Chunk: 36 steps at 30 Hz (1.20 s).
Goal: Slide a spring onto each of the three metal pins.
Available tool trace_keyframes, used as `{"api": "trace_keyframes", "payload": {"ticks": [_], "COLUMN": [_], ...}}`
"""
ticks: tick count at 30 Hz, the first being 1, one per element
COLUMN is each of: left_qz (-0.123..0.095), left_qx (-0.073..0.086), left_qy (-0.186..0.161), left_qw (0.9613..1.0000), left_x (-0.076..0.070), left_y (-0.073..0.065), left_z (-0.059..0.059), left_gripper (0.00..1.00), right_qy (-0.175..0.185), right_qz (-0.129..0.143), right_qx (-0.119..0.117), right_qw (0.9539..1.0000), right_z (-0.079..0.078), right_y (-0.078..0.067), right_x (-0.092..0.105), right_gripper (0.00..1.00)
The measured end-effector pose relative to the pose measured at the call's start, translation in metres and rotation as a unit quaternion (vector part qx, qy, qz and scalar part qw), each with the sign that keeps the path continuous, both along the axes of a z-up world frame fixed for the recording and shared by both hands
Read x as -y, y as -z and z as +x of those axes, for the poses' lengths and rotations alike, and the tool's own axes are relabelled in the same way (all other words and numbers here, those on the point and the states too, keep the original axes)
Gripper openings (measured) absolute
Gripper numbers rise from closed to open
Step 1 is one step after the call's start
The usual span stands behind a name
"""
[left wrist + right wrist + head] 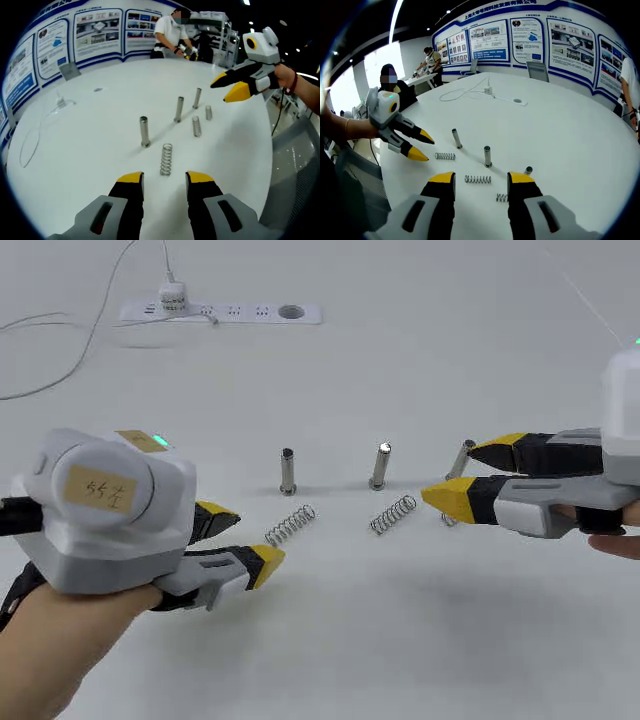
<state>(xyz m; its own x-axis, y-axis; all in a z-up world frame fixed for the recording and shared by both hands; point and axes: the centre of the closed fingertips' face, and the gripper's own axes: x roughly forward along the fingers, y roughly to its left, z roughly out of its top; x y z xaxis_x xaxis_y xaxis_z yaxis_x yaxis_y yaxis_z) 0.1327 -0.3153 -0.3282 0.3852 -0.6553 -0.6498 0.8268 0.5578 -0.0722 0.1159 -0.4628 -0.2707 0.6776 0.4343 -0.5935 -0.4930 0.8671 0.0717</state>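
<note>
Both grippers are empty. The left gripper [245,538] has its yellow-tipped jaws spread. Just ahead of them a small silver coil spring [290,525] lies flat on the white tabletop [400,640] — in the left gripper view it lines up with the gap between the jaws. The right gripper [455,472] is spread wide too. In the head view the rightmost short silver metal pin [464,452] shows between its jaws; can't tell if anything touches. A second spring [393,515] lies near the middle pin [380,466], and a third spring [502,198] sits right by the right gripper's jaws. The leftmost pin [287,471] stands bare — same for the other two. A white power strip [220,312] lies at the far side.
</note>
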Motion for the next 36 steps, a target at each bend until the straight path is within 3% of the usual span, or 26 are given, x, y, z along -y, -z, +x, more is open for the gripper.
{"api": "trace_keyframes", "payload": {"ticks": [13, 25, 36], "left_qz": [0.022, 0.021, 0.053], "left_qx": [-0.010, -0.008, 0.014], "left_qy": [0.016, 0.021, 0.041], "left_qw": [0.9996, 0.9995, 0.9976], "left_x": [0.008, 0.015, 0.011], "left_y": [0.021, 0.019, 0.022], "left_z": [0.003, 0.004, 0.007], "left_gripper": [0.27, 0.21, 0.11], "right_qy": [-0.009, -0.003, 0.003], "right_qz": [0.002, 0.007, 0.012], "right_qx": [-0.010, -0.014, -0.022], "right_qw": [0.9999, 0.9999, 0.9997], "right_z": [-0.006, -0.008, -0.012], "right_y": [0.008, 0.006, 0.009], "right_x": [-0.017, -0.018, -0.020], "right_gripper": [0.42, 0.42, 0.41]}}
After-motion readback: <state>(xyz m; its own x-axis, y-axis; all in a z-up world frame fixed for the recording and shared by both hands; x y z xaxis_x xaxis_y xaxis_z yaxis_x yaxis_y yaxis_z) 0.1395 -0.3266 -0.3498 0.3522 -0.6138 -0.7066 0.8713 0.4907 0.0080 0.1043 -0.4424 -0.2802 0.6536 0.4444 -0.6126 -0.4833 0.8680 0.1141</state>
